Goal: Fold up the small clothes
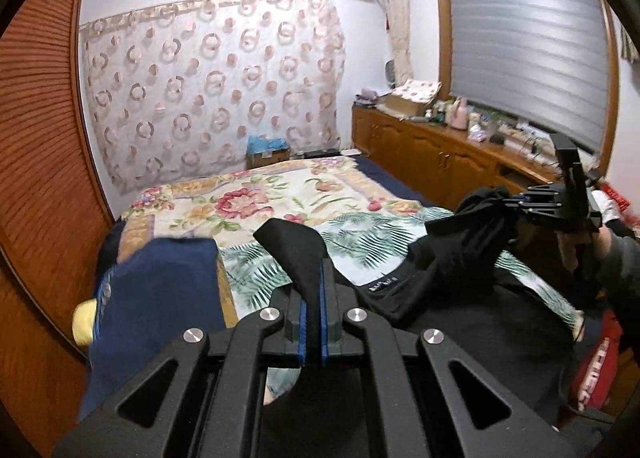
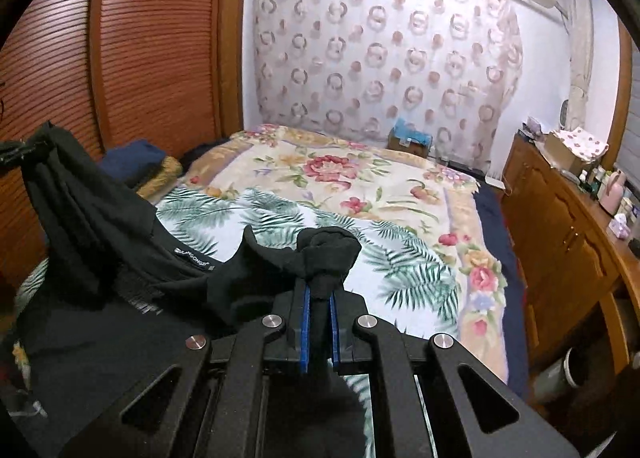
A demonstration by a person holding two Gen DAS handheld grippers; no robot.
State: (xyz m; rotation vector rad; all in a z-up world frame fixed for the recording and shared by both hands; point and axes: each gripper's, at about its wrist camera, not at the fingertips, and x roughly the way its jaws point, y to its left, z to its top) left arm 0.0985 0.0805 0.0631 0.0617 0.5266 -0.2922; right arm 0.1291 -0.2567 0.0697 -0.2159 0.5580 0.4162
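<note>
Only the left wrist view shows the right gripper (image 1: 508, 200) from outside, raised above the bed (image 1: 248, 194) and reaching sideways, a bunched corner of the black garment (image 1: 440, 258) pinched in its closed jaws. The right wrist view shows folded navy clothes (image 2: 132, 164) by the wardrobe. The left gripper (image 1: 314, 290), angled down over the bed, clamps another corner tight; the garment hangs between them.

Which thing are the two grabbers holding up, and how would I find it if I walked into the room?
Look at the big bed with the flowery blanket. At its near end, over the green leaf-print sheet, hangs a black garment, pinched by the left gripper and the right gripper. It is the only black cloth lifted up, with a small white label.
</note>
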